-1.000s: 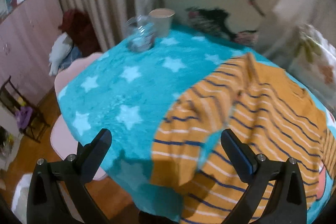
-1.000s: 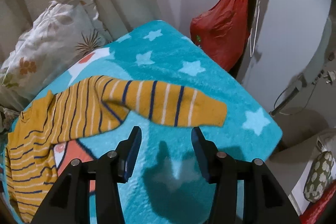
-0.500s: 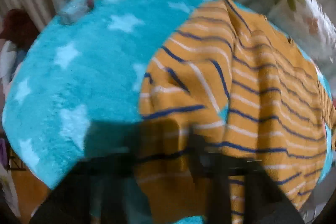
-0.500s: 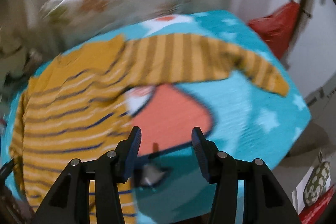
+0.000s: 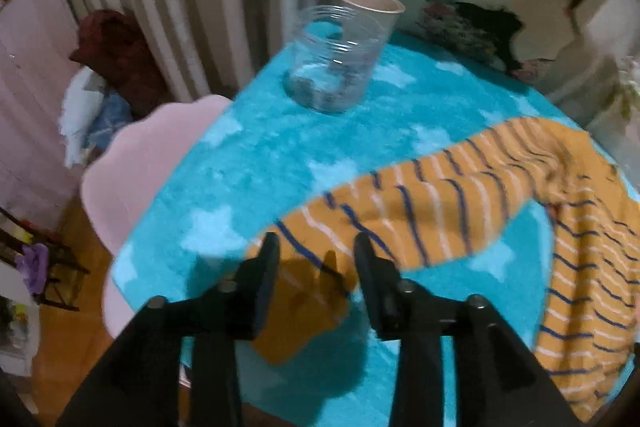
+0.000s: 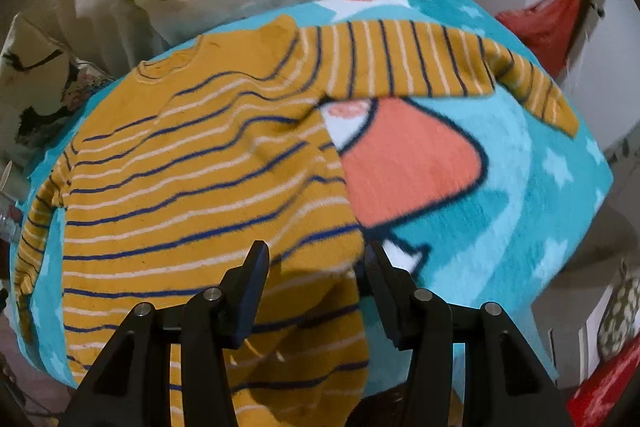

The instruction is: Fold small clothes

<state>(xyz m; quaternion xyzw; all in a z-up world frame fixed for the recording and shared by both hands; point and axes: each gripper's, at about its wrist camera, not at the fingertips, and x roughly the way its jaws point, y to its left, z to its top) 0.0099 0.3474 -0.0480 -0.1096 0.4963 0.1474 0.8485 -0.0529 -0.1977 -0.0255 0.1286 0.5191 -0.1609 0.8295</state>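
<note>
Soft knit sweater (image 6: 192, 187), fluffy fleece blanket (image 6: 500, 195), clear glossy plastic jar (image 5: 336, 67)

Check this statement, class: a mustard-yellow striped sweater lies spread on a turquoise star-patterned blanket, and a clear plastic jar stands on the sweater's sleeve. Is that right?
Not quite. The mustard-yellow striped sweater does lie spread on the turquoise star-patterned blanket, but the clear plastic jar stands on bare blanket, well apart from the sleeve. The left wrist view shows this.
</note>
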